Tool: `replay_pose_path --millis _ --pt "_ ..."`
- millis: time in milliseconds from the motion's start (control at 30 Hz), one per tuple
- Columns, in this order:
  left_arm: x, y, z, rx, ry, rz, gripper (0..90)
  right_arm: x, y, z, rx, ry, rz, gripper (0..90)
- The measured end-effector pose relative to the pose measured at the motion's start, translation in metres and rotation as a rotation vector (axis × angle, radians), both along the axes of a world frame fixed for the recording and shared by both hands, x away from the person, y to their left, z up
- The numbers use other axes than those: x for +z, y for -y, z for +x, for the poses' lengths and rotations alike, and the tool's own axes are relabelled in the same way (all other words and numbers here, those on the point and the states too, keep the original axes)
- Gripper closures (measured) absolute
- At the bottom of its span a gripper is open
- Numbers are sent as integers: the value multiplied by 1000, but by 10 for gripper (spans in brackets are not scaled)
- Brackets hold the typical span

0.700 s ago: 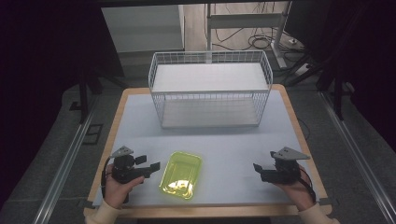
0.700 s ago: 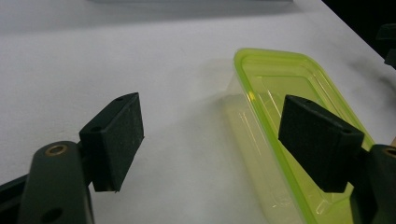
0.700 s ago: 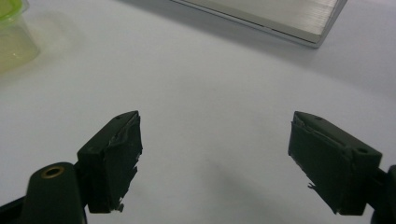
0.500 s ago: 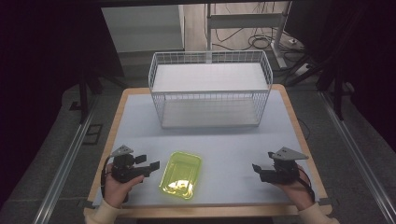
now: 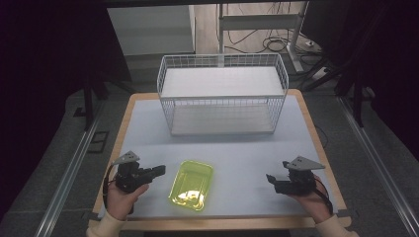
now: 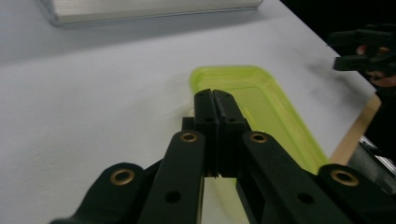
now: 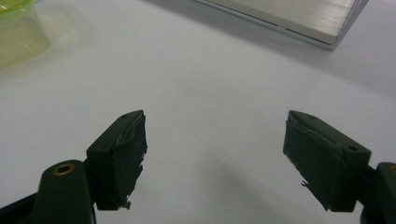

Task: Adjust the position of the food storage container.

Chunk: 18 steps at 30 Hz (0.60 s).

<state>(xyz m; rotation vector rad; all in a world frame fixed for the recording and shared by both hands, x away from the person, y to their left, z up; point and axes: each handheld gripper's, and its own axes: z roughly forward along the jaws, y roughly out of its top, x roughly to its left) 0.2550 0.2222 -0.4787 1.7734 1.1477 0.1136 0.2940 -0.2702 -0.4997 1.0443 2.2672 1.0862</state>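
— Seen from above? A white table (image 5: pixel 232 158) with a wooden edge, and a yellow-green tray (image 5: pixel 191 183) lying flat near the front, a little left of centre. Farther back, a white wire basket (image 5: pixel 222 96), well apart from the tray.

— And the left gripper (image 5: pixel 157 171)? Held in the left hand (image 5: pixel 123 197) at the near left, just beside the tray's left rim, tips pointing right toward it. Touching or not: cannot tell from above.

— Jaws there? Pressed tight together, nothing between them, plain in the left gripper view (image 6: pixel 215 103). Beyond the tips, the tray (image 6: pixel 261 112) again, its near end hidden behind the black jaws and its right side cut off toward the table edge.

— Anything in the tray? Hard to say; only a bright glare on its floor from above.

— The right gripper (image 5: pixel 271 178)? Near right, in the right hand (image 5: pixel 312 197), well apart from the tray, tips pointing left across bare table.

— Open? Yes, jaws spread wide in the right gripper view (image 7: pixel 212 158), holding nothing, with ragged dark padding on the inner faces. Only a blurred corner of the tray (image 7: pixel 18 28) at the top left there, the rest out of frame.

— That pale slab at the top right of that view? Probably the basket's base (image 7: pixel 299 14), cut off and out of focus. Far right in the left gripper view, a dark shape: the other gripper (image 6: pixel 362 51), too blurred for detail.

— Beyond the table? Dark floor, cables and a stand leg, little else legible.
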Motion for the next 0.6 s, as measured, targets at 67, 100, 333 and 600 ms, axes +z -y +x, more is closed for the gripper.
replay_pose_path --millis 67,100,333,600 --pt "5 6 1 -20 8 2 899 0 0 0 2 -6 -6 215" --pt "11 14 3 -55 17 5 899 0 0 0 2 -6 -5 215" --pt "37 56 -3 -183 64 47 899 4 -2 -3 8 11 5 217" --pt "32 98 -15 -329 45 81 900 3 -4 -4 28 16 3 220"
